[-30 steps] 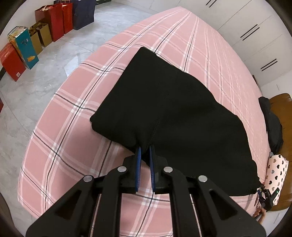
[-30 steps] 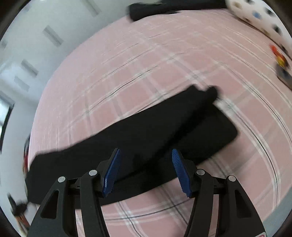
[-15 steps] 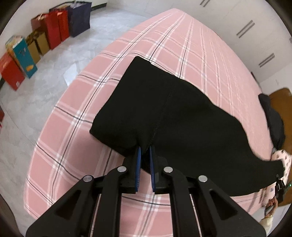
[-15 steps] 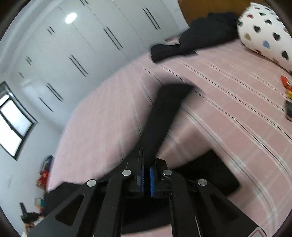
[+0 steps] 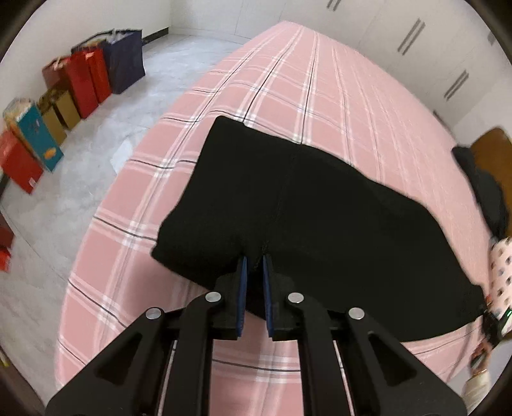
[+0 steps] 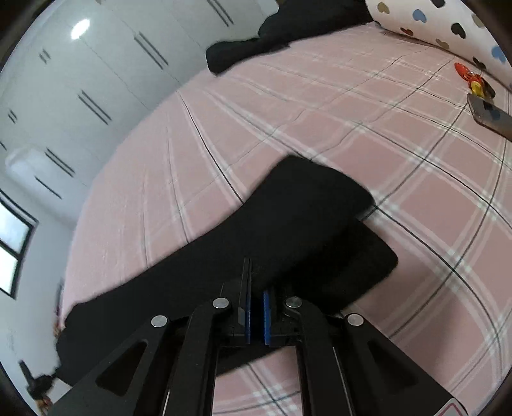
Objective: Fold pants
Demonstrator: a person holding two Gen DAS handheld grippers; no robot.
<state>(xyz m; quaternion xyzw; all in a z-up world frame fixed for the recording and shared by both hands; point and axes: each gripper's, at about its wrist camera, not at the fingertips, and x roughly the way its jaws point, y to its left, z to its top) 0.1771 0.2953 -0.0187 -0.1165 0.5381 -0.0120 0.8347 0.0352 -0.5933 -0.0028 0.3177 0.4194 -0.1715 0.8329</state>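
Observation:
Black pants (image 5: 304, 211) lie stretched across a pink plaid bed (image 5: 281, 89). In the left wrist view my left gripper (image 5: 253, 265) is shut on the near edge of the pants at the waist end, with cloth pinched between its blue pads. In the right wrist view the leg end of the pants (image 6: 307, 217) is lifted and draped over the other leg. My right gripper (image 6: 255, 288) is shut on that lifted leg's near edge, black fabric between its pads.
Gift bags and boxes (image 5: 76, 92) line the floor at the left. A heart-print pillow (image 6: 432, 22), dark clothes (image 6: 275, 35), a phone (image 6: 489, 115) and small orange items (image 6: 473, 80) lie on the bed's far end. White wardrobes (image 6: 96, 80) stand behind.
My right gripper closed on the pants leg and lifted it over the other leg. The left gripper kept its grip and rolled slightly.

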